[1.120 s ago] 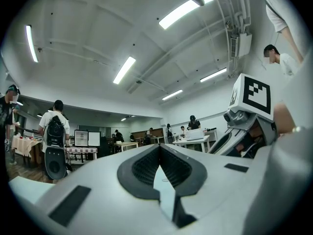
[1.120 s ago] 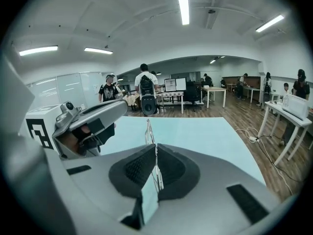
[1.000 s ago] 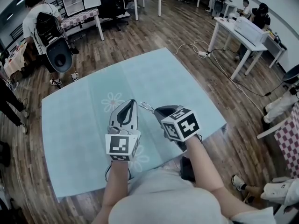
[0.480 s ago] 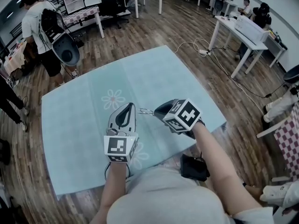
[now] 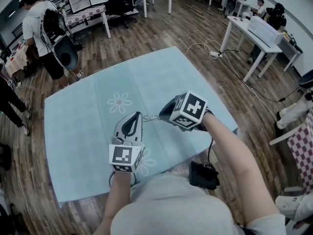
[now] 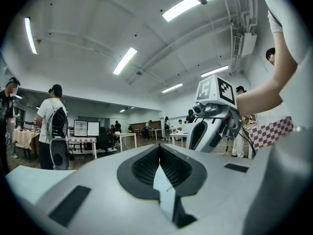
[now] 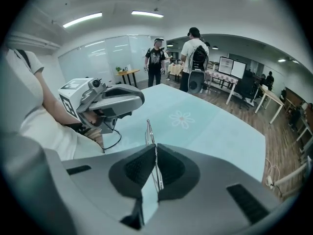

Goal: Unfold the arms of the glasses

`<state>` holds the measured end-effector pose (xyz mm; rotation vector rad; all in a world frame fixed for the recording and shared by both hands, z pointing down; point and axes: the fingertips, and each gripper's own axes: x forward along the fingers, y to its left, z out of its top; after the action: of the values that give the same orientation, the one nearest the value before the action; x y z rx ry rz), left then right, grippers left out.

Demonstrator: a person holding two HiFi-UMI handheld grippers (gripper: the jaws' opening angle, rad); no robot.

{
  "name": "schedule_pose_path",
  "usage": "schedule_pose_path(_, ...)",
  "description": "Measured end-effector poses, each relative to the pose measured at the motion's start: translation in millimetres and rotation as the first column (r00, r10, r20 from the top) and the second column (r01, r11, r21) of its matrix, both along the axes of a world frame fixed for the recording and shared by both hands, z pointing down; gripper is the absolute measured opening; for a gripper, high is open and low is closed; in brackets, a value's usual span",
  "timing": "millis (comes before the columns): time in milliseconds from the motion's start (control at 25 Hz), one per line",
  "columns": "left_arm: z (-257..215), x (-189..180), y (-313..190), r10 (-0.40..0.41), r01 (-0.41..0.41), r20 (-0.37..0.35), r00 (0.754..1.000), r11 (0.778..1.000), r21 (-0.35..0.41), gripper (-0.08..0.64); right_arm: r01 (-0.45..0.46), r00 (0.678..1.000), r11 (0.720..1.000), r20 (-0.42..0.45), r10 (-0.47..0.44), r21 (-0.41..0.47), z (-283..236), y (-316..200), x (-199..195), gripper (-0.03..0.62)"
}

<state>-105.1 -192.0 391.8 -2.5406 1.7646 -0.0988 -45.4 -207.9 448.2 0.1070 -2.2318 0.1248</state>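
Thin wire-framed glasses (image 5: 151, 117) hang in the air above the light blue tablecloth (image 5: 93, 116), stretched between the tips of both grippers. My right gripper (image 5: 162, 116) points down and leftward and is shut on the frame. In the right gripper view the wire (image 7: 148, 131) runs up out of the closed pads of that gripper (image 7: 155, 148). My left gripper (image 5: 138, 115) is held level, jaws pressed together, and one end of the wire runs into its tip. The left gripper view shows its pads (image 6: 159, 148) meeting, with only a thin line below them.
A person with a backpack (image 5: 46, 28) stands beyond the far left corner of the table. White tables (image 5: 254, 33) and a floor cable (image 5: 210, 53) lie at the far right. A black pouch (image 5: 203, 175) hangs near my waist. A flower print (image 5: 119, 103) marks the cloth.
My right gripper has rolled and swung up and away, so its marker cube now faces more upward. The left gripper sank slightly. The glasses stayed between the two tips.
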Motion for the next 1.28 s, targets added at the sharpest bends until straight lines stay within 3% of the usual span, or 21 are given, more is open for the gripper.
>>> schedule_pose_path(400,11,0,13,0.031,-0.032,-0.030,0.999,0.999,-0.032,0.017,0.124,0.992,0.992,-0.039,-0.124,0.002,2,-7,-13,0.014)
schedule_pose_path(480,16,2,14,0.064,-0.066,-0.042,0.997,0.996,-0.054,0.171,0.137,0.990,0.991,-0.037,-0.137,0.008,3,-8,-16,0.014)
schedule_pose_path(520,20,3,15,0.080,-0.083,-0.041,0.996,0.994,-0.068,0.183,0.139,0.990,0.990,-0.035,-0.139,0.009,3,-10,-17,0.014)
schedule_pose_path(920,56,5,11,0.149,-0.149,-0.015,0.989,0.972,-0.181,0.183,0.162,0.986,0.987,-0.028,-0.162,-0.006,-7,-16,-19,0.013)
schedule_pose_path(1280,58,8,6,0.179,-0.192,-0.081,0.980,0.961,-0.197,0.181,0.178,0.984,0.984,-0.020,-0.178,-0.015,-16,-13,-21,0.013)
